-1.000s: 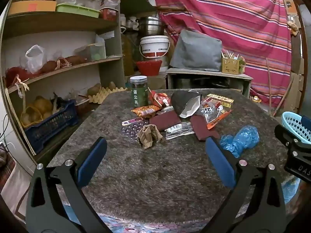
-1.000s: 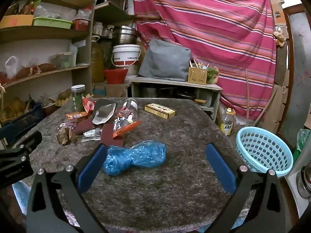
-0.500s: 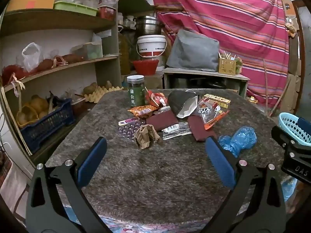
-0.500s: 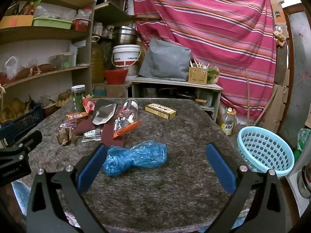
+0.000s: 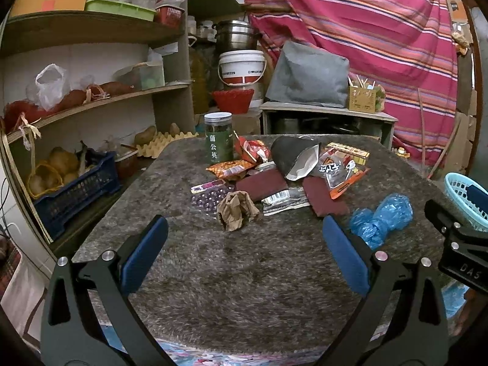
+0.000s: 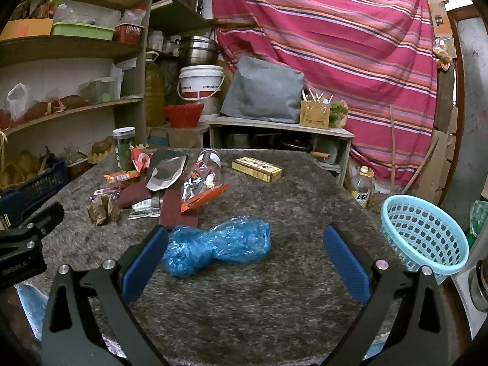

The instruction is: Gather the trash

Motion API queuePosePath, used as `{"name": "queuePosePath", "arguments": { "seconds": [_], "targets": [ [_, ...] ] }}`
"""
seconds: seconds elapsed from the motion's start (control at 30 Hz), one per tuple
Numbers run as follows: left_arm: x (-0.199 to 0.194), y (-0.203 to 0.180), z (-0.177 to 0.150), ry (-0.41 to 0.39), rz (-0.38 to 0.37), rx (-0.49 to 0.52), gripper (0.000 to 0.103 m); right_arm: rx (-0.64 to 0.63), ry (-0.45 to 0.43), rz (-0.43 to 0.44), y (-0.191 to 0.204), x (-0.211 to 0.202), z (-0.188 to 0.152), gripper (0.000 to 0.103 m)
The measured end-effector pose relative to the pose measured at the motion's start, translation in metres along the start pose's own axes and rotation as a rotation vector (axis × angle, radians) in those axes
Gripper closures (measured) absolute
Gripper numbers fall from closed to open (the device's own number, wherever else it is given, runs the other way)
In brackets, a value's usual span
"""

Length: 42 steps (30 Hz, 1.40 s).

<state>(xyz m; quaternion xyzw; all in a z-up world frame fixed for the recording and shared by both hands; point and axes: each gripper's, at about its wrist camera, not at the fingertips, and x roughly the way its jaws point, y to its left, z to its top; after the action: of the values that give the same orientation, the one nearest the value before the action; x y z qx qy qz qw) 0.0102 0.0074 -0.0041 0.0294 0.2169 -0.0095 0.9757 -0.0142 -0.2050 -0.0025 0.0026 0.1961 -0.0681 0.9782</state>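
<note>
Both grippers hover over the littered table, holding nothing.

The left gripper [image 5: 244,244] and right gripper [image 6: 245,250] gape wide; crumpled blue plastic [image 6: 218,244] lies before the right (basket [image 6: 424,238] beside the table).

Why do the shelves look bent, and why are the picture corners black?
Left wrist view: the fisheye lens bows the straight wooden shelves into curves and leaves dark corners. Right wrist view: same bending and black rim; daylight glares white at the top right above the striped cloth, while the grey rug is dimly, evenly lit.
</note>
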Motion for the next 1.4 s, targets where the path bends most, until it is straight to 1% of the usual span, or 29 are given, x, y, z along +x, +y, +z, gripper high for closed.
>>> {"name": "queuePosePath", "arguments": {
  "seconds": [0.57,0.9,1.4],
  "targets": [
    [0.0045,0.0053,-0.0024,0.004,0.013,-0.009,0.005,0.006,-0.007,-0.003,0.0055,0.0041,-0.0018,0.004],
    [0.0041,0.0069,-0.0018,-0.005,0.012,-0.008,0.005,0.005,-0.017,-0.006,0.0026,0.0005,-0.0014,0.004],
    [0.0026,0.0073,-0.002,-0.006,0.012,-0.009,0.005,0.001,-0.011,-0.007,-0.0001,-0.0001,0.0001,0.004]
  ]
}}
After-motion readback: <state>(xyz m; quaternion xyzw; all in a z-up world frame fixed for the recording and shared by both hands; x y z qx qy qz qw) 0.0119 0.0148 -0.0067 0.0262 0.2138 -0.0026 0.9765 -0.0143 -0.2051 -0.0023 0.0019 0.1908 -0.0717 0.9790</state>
